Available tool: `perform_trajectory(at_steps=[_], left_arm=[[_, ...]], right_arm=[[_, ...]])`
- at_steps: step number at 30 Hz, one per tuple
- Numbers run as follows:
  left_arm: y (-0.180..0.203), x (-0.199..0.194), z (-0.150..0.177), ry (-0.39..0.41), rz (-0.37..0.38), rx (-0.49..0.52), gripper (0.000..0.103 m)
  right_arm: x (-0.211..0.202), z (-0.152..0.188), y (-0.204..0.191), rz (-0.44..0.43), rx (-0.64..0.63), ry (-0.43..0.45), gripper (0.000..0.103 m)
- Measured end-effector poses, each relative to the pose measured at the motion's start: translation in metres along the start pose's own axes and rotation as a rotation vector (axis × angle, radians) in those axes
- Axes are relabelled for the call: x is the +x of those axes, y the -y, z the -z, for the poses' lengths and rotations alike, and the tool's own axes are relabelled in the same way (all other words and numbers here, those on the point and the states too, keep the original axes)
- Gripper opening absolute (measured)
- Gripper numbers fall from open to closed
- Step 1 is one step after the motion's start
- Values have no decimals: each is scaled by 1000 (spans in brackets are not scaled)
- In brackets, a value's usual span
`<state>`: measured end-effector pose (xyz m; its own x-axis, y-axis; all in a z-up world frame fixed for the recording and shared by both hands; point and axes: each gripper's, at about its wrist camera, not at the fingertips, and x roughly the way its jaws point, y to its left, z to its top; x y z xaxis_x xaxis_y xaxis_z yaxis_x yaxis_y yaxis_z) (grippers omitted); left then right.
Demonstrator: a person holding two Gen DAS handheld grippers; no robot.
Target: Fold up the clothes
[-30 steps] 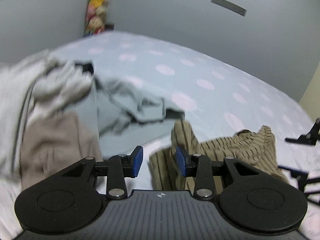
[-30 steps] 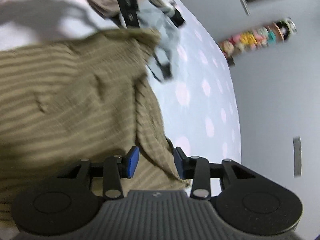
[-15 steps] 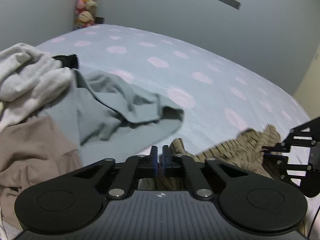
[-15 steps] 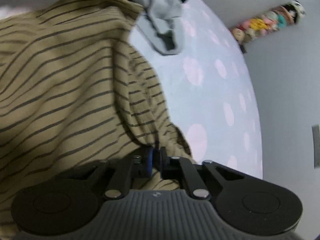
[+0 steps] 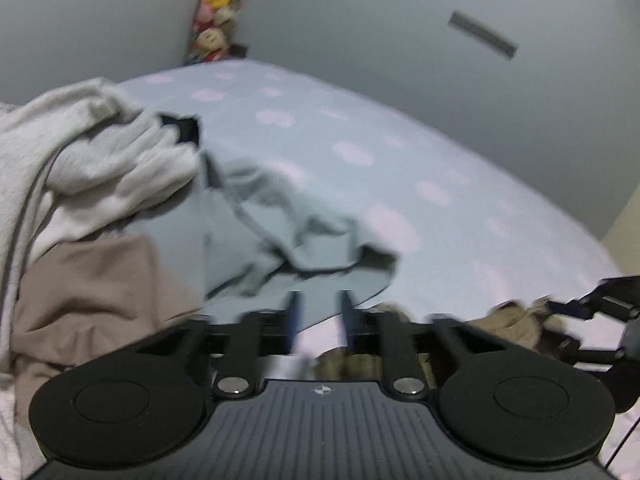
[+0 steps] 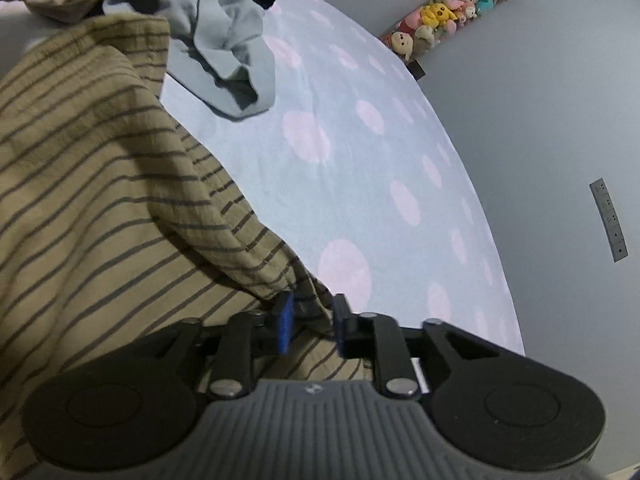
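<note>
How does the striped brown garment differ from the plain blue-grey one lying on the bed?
The striped garment is tan with thin dark lines; the blue-grey garment is plain. The striped one lies spread beside the right tongs, its edge between the open fingers; the blue-grey one is crumpled farther off. Both rest on the spotted bedsheet.

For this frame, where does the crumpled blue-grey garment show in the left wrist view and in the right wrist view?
Left wrist: the blue-grey garment lies centre, just beyond the open left hand-held gripper, right of the white garment.
Right wrist: it sits top centre-left, past the striped tan garment.
Shared landmark: the column of plush toys in the wall corner beyond the bed.
</note>
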<state>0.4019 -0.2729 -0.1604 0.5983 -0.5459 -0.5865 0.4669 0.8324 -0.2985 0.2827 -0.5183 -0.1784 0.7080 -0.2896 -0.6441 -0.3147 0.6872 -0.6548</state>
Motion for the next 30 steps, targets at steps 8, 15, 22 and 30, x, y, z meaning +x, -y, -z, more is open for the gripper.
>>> perform_trajectory(at_steps=[8,15,22,30], left_arm=[[14,14,6,-55,61,36,14],[14,12,11,-14,-7,42,0],[0,19,12,-39,-75,-15,4],[18,-18,21,-81,-94,9,42]], right_arm=[[-26,4,-8,-8,12,-9,29],[-51,17,-24,-51,92,-45,30],[-84,49,-36,-55,276,-96,30],[-136,80,-69,-133,525,-160,32]])
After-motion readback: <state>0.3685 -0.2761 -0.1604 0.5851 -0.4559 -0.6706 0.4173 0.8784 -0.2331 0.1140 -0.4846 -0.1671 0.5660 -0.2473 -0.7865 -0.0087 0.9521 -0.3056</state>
